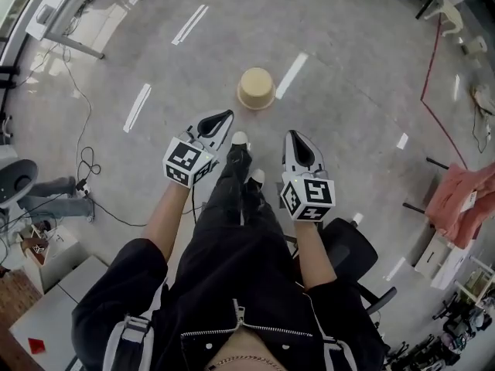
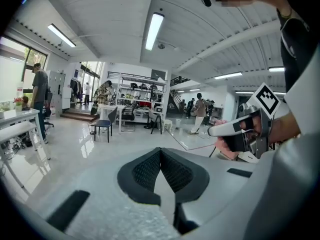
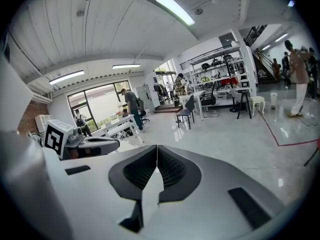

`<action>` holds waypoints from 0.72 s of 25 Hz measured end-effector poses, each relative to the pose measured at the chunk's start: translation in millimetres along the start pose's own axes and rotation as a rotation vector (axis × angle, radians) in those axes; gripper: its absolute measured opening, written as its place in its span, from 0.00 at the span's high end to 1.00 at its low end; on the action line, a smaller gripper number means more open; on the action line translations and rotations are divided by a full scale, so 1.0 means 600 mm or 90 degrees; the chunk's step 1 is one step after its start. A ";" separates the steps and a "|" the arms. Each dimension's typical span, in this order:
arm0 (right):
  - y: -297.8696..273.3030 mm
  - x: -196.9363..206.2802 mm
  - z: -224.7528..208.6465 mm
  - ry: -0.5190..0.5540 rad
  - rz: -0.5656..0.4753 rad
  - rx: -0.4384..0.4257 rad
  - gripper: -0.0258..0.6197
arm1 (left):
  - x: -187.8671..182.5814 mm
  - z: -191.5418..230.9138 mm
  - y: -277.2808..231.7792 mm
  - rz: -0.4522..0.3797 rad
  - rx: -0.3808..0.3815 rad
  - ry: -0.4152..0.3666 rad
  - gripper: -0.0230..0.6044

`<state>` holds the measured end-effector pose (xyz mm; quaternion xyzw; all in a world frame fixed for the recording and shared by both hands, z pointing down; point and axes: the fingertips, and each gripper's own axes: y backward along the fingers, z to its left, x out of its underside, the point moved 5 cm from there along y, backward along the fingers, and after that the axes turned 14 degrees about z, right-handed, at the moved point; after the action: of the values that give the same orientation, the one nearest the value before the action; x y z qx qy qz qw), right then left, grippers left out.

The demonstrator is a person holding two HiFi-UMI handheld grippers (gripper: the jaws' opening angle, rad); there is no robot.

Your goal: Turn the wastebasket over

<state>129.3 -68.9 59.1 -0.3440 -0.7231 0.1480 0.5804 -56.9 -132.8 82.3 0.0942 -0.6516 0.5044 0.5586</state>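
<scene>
Both claws are pressed together with nothing between the pads. The left gripper (image 1: pixel 223 117) and right gripper (image 1: pixel 295 136) sit mid-frame in the head view, side by side, with the person's black-trousered legs (image 1: pixel 236 199) between them. A tan round wastebasket (image 1: pixel 256 89) stands alone on the grey floor (image 1: pixel 348 68) in the upper centre of the frame, ahead of both tips and touched by neither; neither gripper view shows it. Mouth-up or bottom-up can't be told from this steep angle. Step, by my read: approach, with no contact yet and the turning-over not started. The next move likely calls for closing the gap to the wastebasket, dropping both grippers toward floor level, spreading the jaws and taking the rim or wall on opposite sides so it can be rotated; a closed claw would probably only shove it along. Pose: bare forearms (image 1: pixel 166 215) stretch forward from the body, and the grippers point ahead and slightly down. The marker cubes (image 1: pixel 186 161) face up toward the camera. The left gripper angles toward upper right; the right one runs nearly straight up-frame.
</scene>
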 end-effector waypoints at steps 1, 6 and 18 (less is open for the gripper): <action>-0.015 -0.005 -0.006 -0.001 0.002 0.002 0.94 | -0.003 0.013 -0.016 -0.001 0.002 0.002 0.96; -0.095 -0.013 -0.031 -0.011 0.026 0.005 0.94 | 0.014 0.082 -0.104 0.018 0.013 0.010 0.96; -0.363 0.037 -0.166 -0.017 0.038 0.017 0.94 | 0.110 0.229 -0.340 0.006 0.024 -0.001 0.96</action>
<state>150.3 -229.0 237.3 -0.3558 -0.7183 0.1792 0.5704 -27.6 -305.2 267.2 0.1020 -0.6432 0.5189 0.5537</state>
